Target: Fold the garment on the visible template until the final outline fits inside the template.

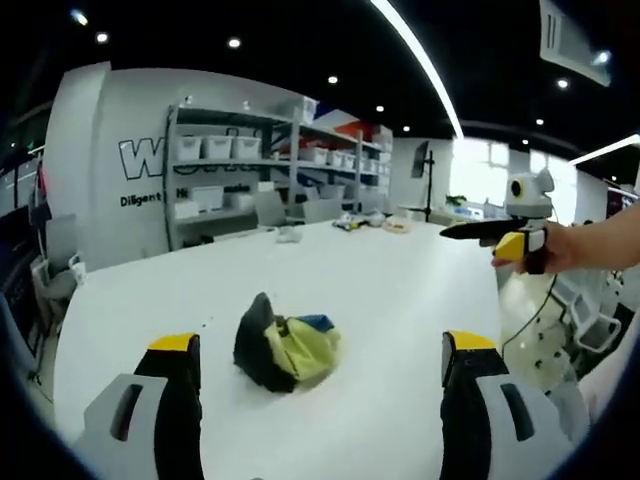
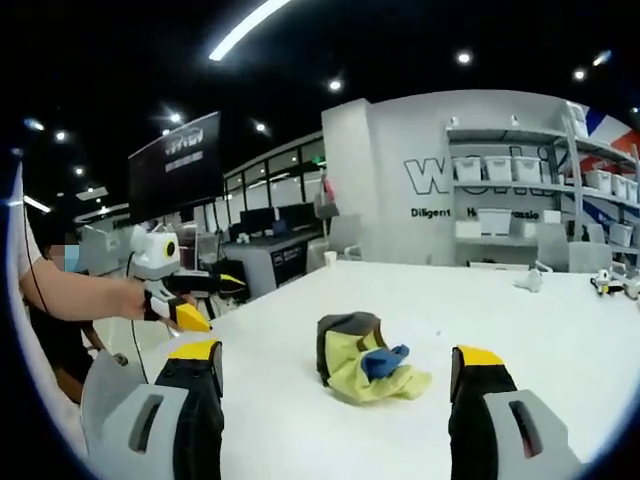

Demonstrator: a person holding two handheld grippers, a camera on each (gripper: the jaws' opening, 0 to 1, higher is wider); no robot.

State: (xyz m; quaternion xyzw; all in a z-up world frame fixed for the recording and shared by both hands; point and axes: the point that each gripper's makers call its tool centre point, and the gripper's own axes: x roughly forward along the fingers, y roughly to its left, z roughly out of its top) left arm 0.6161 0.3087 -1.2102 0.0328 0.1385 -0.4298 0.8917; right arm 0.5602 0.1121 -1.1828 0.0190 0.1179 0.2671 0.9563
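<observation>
Item: garment [image 1: 285, 350], crumpled into a low heap of black, yellow-green and blue cloth, lying on the white desk [image 1: 380, 270] well in from every edge, toward the middle. No template outline is showing on the desk surface in either view; it may be too faint to make out.

Left gripper [image 1: 320, 375]: jaws standing wide apart, holding nothing, hanging above the near edge of the desk. The heap is lying straight ahead, between the jaw lines and slightly toward the left jaw.

Right gripper [image 2: 335, 385]: jaws likewise spread wide and empty, facing the heap from a different side of the desk. The heap is sitting ahead and close to centred between the jaws.

Relation: both grippers are standing apart from the cloth, neither touching it. Which is nearer is hard to judge; the distances look about equal. The heap is too bunched to give a clear long axis, so spreading is likely coming first.
</observation>
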